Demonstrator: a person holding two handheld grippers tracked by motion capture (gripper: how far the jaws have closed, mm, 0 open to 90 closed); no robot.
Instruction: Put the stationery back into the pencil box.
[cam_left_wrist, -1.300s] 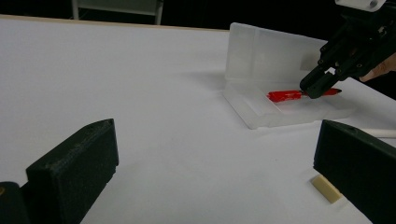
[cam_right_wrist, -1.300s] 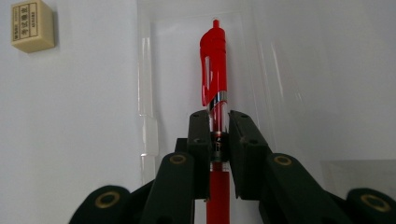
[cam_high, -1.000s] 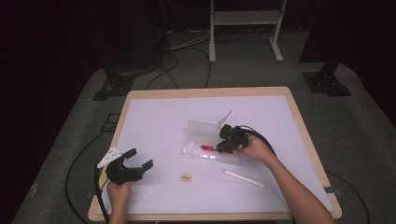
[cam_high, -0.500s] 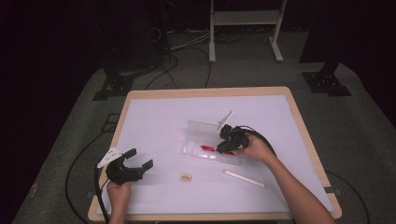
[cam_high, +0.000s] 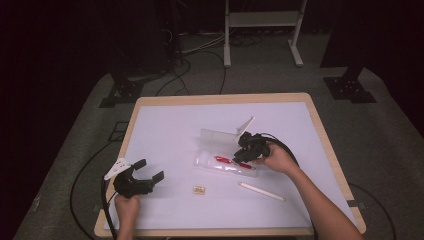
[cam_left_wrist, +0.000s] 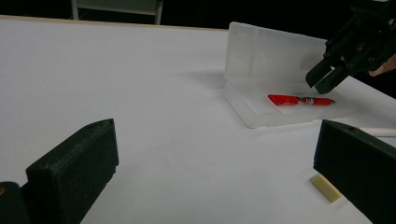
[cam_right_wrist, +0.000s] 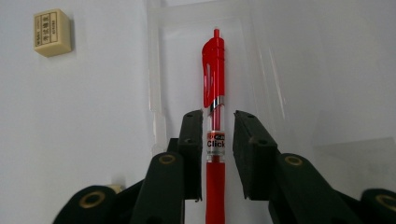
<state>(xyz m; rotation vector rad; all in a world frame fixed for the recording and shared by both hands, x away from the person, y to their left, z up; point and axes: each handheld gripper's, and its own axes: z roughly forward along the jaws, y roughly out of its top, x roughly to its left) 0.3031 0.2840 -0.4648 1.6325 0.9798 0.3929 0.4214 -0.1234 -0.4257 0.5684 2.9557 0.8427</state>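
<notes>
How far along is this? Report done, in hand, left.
Done: the clear case lies open, red pen in its tray. In hand: right gripper, jaws slightly apart, straddles the pen. Left, probably: white stick and eraser lie outside the case; left gripper hovers open, empty.

Since a second ago the right gripper (cam_high: 239, 156) has edged slightly toward frame left along the red pen (cam_high: 226, 161), fingers now straddling it
</notes>
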